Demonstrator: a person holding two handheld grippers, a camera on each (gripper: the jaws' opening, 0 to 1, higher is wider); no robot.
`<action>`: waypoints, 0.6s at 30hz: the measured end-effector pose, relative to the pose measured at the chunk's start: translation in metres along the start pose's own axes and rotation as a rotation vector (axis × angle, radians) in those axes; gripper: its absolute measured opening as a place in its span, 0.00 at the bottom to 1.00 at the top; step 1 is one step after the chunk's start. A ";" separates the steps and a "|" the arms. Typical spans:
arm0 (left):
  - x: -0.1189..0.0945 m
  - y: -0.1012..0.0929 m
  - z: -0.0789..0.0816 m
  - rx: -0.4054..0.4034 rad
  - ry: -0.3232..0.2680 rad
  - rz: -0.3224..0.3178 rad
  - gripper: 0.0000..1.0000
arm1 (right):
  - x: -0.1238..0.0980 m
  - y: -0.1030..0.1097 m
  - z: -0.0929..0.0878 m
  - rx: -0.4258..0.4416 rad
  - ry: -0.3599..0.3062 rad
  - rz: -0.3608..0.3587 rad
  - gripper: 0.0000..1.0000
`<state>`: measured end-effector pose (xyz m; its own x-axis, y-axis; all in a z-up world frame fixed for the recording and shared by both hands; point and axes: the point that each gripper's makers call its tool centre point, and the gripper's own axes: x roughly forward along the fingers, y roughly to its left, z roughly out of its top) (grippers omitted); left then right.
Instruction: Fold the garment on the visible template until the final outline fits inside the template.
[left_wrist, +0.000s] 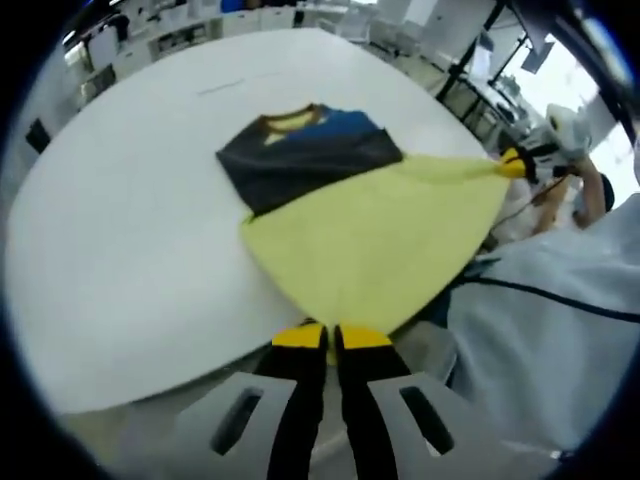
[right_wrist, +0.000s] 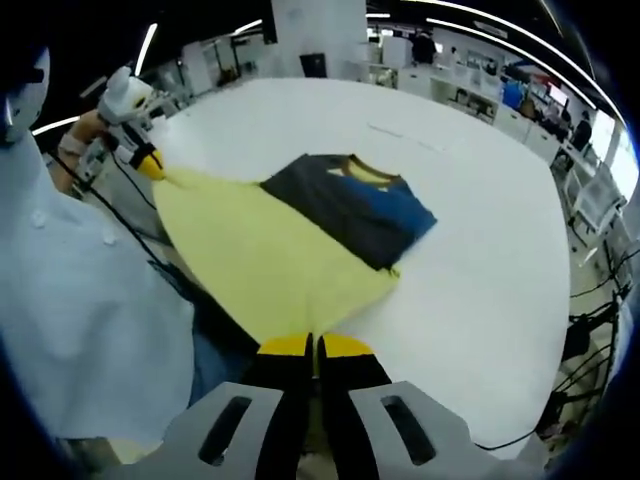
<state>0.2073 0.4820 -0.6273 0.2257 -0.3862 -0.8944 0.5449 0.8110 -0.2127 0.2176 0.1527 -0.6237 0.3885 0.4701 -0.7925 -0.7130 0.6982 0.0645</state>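
A T-shirt lies on the white table (left_wrist: 120, 230), with a yellow collar, a blue and dark grey upper part (left_wrist: 305, 160) and a yellow lower part (left_wrist: 375, 245). The yellow part is pulled taut off the table's near edge between both grippers. My left gripper (left_wrist: 332, 337) is shut on one hem corner, and it appears again as the left gripper (right_wrist: 148, 163) at the far left. My right gripper (right_wrist: 315, 346) is shut on the other corner of the yellow part (right_wrist: 255, 255); the right gripper (left_wrist: 515, 163) is also in sight. The dark upper part (right_wrist: 350, 210) rests flat.
A faint thin line (left_wrist: 240, 82) is marked on the table beyond the collar, and the same line (right_wrist: 400, 135) shows past the shirt. A person's white coat (left_wrist: 560, 330) (right_wrist: 80, 300) stands close at the table edge. Desks and shelves (right_wrist: 500, 95) line the room behind.
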 end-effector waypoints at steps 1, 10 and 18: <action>-0.001 -0.001 -0.001 0.002 0.001 -0.001 0.00 | 0.000 0.001 0.000 -0.001 0.002 0.000 0.03; -0.013 -0.006 -0.006 0.027 0.021 0.005 0.00 | -0.013 0.008 0.007 -0.019 -0.014 0.022 0.03; -0.020 -0.013 -0.006 0.062 0.021 -0.005 0.00 | -0.019 0.008 0.006 -0.037 -0.008 0.027 0.03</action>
<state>0.1907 0.4821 -0.6091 0.2065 -0.3807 -0.9013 0.5952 0.7800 -0.1931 0.2083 0.1532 -0.6046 0.3734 0.4931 -0.7858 -0.7446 0.6645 0.0631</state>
